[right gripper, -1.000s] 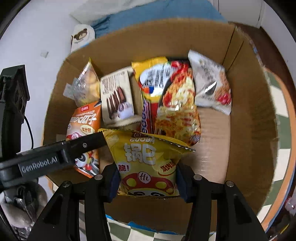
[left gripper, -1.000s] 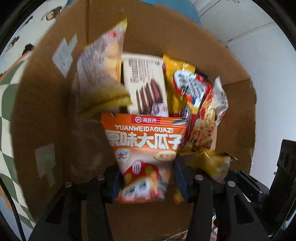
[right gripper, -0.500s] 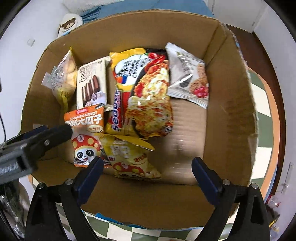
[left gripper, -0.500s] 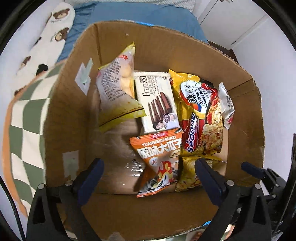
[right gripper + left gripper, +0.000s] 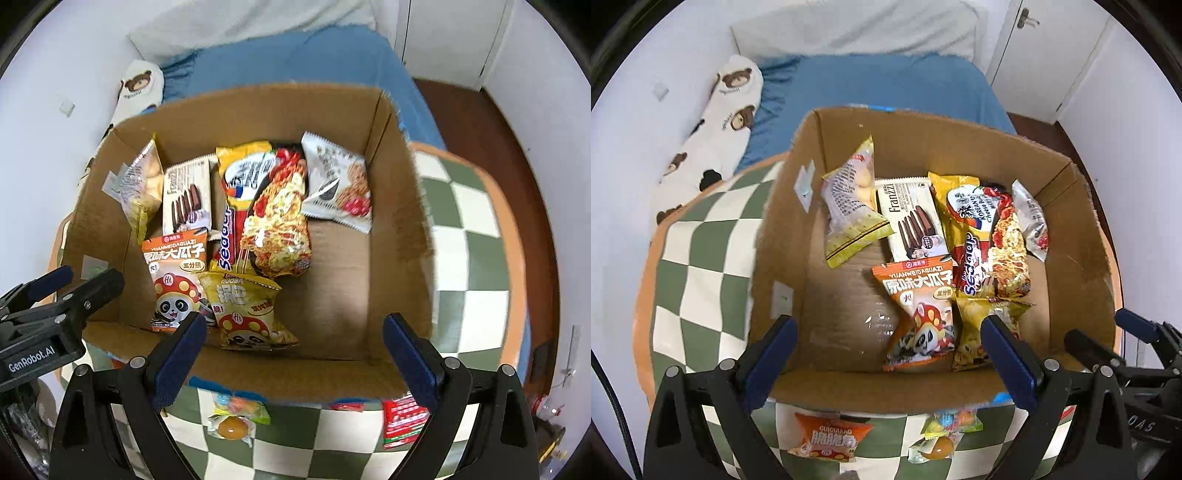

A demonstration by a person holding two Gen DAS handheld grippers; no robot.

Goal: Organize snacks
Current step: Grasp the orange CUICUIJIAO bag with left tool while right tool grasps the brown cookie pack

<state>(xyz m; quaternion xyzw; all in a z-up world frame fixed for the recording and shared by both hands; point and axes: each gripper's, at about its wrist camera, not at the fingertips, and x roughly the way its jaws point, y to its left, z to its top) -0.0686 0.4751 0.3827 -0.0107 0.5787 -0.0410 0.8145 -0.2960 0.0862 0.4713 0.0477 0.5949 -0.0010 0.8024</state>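
My left gripper [image 5: 886, 350] fingers spread wide and holding nothing above the open brown cardboard box [image 5: 960, 136], my right gripper [image 5: 291, 350] likewise, orange sunflower-seed packet [image 5: 919, 310] and yellow crisp packet [image 5: 247, 310] lying inside the box near its front wall.

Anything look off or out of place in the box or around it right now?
Nothing spilled or torn. In the cardboard box the clear biscuit bag leans tilted against the left wall. Outside the front wall, an orange snack pack, a jelly cup and a red packet lie unboxed on the checkered cloth.
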